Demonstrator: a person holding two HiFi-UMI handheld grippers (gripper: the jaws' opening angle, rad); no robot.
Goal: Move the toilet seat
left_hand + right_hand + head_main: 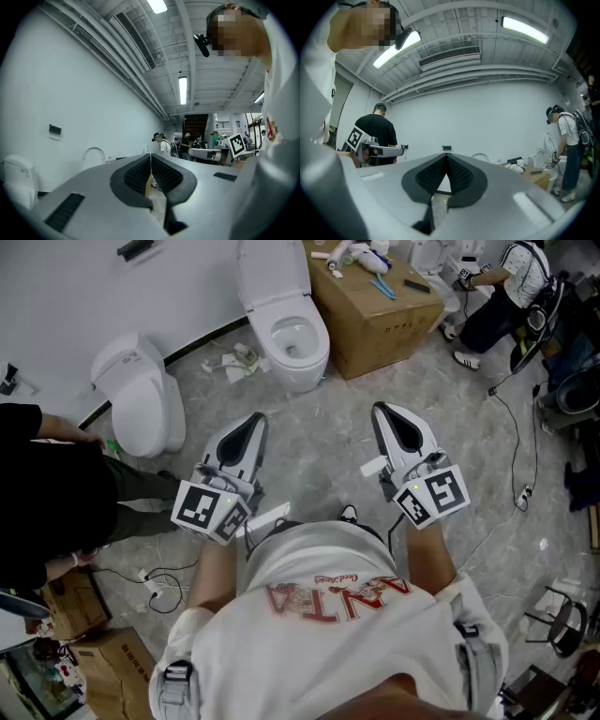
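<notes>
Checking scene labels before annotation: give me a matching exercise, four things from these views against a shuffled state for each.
Things:
A centre toilet
B left toilet
C cardboard box
D left gripper

States:
1 jaws shut, nothing held
2 lid raised, bowl showing
3 cluttered top
4 lid down

Pairs: A-2; B-4; C-3; D-1

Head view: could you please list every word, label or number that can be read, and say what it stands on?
"ANTA": red letters, upside down to this camera, on the person's white T-shirt.
Small red script by it: too small to read.
Marker cube at left and at right: square patterns only, no words.
</notes>
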